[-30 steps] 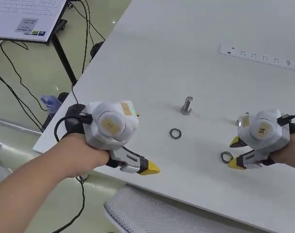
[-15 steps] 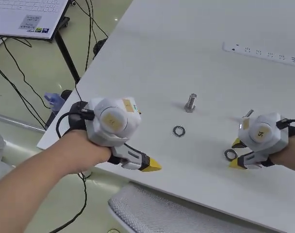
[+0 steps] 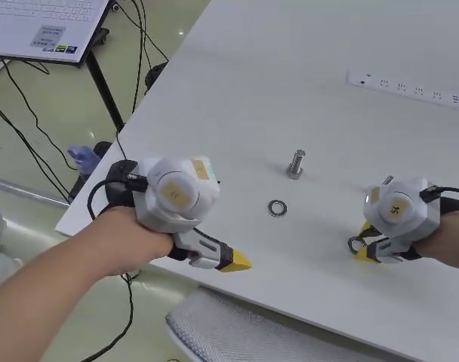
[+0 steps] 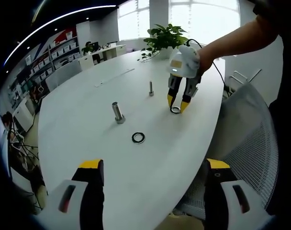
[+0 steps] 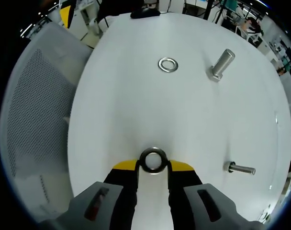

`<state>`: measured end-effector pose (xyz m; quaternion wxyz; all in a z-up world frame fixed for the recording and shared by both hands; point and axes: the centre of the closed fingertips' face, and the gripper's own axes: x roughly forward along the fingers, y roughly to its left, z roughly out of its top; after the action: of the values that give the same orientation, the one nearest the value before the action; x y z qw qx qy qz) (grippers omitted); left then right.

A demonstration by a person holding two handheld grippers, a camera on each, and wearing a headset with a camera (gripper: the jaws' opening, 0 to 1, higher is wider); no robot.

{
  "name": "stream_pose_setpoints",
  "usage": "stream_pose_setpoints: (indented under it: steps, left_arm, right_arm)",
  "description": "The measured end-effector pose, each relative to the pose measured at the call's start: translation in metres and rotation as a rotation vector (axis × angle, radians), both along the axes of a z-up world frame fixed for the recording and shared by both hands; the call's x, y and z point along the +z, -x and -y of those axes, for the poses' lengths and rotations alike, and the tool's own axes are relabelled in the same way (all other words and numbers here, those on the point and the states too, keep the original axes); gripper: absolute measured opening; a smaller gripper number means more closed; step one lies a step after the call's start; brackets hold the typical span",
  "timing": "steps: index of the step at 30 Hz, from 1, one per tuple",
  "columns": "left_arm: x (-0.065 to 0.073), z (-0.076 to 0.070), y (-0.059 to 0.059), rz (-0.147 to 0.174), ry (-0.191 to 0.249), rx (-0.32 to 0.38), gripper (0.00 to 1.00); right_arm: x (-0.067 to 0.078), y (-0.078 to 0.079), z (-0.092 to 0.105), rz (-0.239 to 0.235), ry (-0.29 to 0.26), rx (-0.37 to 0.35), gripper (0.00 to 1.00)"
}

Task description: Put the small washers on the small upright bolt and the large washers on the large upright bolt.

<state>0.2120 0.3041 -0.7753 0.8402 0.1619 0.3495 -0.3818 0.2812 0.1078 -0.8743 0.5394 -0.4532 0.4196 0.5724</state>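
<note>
Laptop [image 3: 33, 26] on a stand at the head view's 10 o'clock corner, off the white table [image 3: 290, 60], with cables hanging beneath it.

Left gripper [image 4: 153, 166] in a hand at the table's near-left edge. In the head view one yellow tip points toward 4 o'clock, out over the grey mesh chair [image 3: 237, 332]. Left gripper view: jaws spread wide, table edge running beneath them.

Loose washer [image 3: 276, 207] lies flat on the table near mid-frame, touching nothing. Large bolt [image 3: 295, 164] stands upright at the washer's 1 o'clock, near but apart, bare shank.

Right gripper [image 3: 361, 246] sits low at the head view's 4 o'clock, tips down at the table surface. Held washer [image 5: 153, 161] sits between its two yellow tips, with the jaws pinching it by the sides. In the right gripper view the ring faces the camera with its hole open. Cannot tell whether it is lifted or resting on the table. In the left gripper view this gripper shows at 1 o'clock, tips straddling the same ring.

Small bolt [image 5: 241, 168] is thin and upright, bare shank. In the right gripper view it stands at 3 o'clock of the held washer, near but apart. In the head view only its top peeks out above the right gripper's body. Also in the right gripper view, the loose washer lies at 12 o'clock and the large bolt at 1 o'clock, both well apart from the jaws.

Power strip [image 3: 411, 89] lies along the table's far side at the head view's 2 o'clock. Potted plant [image 4: 167, 36] stands at the table's far end in the left gripper view.
</note>
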Motion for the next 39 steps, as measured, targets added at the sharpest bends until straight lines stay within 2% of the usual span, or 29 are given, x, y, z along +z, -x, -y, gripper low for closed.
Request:
stream_pose_setpoints:
  steps: [8, 13, 20, 23, 28, 29, 34, 39]
  left_arm:
    - [0.002, 0.000, -0.002, 0.004, 0.005, 0.002, 0.85]
    - [0.006, 0.004, 0.000, 0.007, 0.012, -0.001, 0.85]
    - [0.006, 0.006, 0.003, 0.002, 0.005, -0.009, 0.84]
    - [0.006, 0.006, 0.002, 0.004, 0.003, -0.009, 0.84]
    - [0.008, 0.005, 0.001, 0.011, 0.005, -0.003, 0.84]
    - [0.009, 0.005, 0.001, 0.011, 0.006, -0.002, 0.84]
    - [0.009, 0.006, 0.003, 0.014, 0.013, 0.004, 0.84]
    - [0.008, 0.006, 0.005, 0.013, 0.020, 0.006, 0.85]
  right_arm:
    - [-0.006, -0.004, 0.002, 0.012, 0.059, -0.019, 0.23]
    - [-0.005, -0.008, 0.003, -0.022, 0.004, -0.071, 0.21]
    - [0.000, -0.007, 0.003, -0.028, 0.006, -0.081, 0.21]
    - [0.007, -0.010, 0.004, -0.033, 0.009, -0.089, 0.21]
    - [0.032, -0.010, -0.003, -0.044, -0.006, -0.098, 0.22]
    - [0.033, -0.010, -0.004, -0.044, -0.006, -0.095, 0.22]
    - [0.055, -0.016, -0.011, -0.028, -0.003, -0.073, 0.22]
    - [0.069, -0.022, -0.020, -0.015, -0.012, -0.070, 0.22]
